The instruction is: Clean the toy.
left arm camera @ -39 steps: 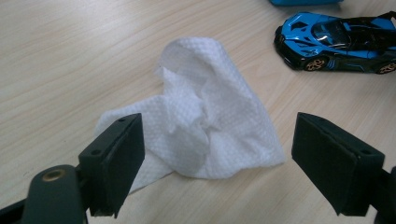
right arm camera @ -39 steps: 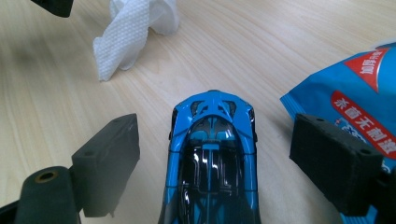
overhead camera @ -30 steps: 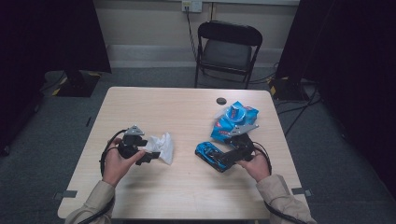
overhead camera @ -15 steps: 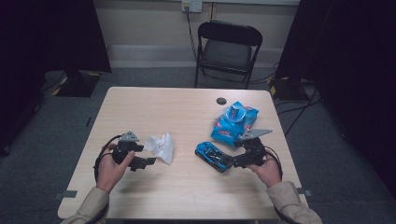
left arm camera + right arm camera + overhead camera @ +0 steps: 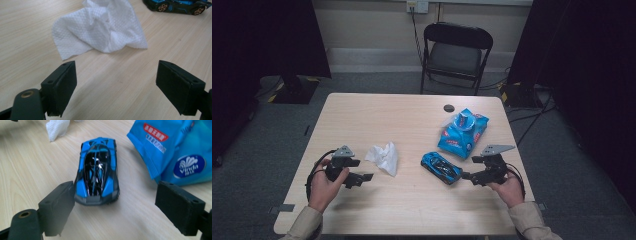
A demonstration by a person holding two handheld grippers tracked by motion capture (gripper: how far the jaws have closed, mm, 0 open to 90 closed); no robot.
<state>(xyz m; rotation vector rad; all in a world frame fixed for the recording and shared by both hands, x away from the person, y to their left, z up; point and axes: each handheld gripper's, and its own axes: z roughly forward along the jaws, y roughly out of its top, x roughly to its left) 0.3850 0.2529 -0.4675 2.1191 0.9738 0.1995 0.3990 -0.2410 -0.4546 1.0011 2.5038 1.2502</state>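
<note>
Crumpled white tissue [image 5: 383,157] lies left of a blue toy car [image 5: 441,168].

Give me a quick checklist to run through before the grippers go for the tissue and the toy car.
1. Left gripper open, nothing between its jaws: ok.
2. Right gripper open, nothing between its jaws: ok.
3. Tissue ahead of the left jaws, not touched, table bare between: ok.
4. Car ahead of the right jaws but nearer one jaw than the other: not ok.
5. Blue pack apart from the car: ok.
6. Car free to roll when pinched: cannot tell.
</note>
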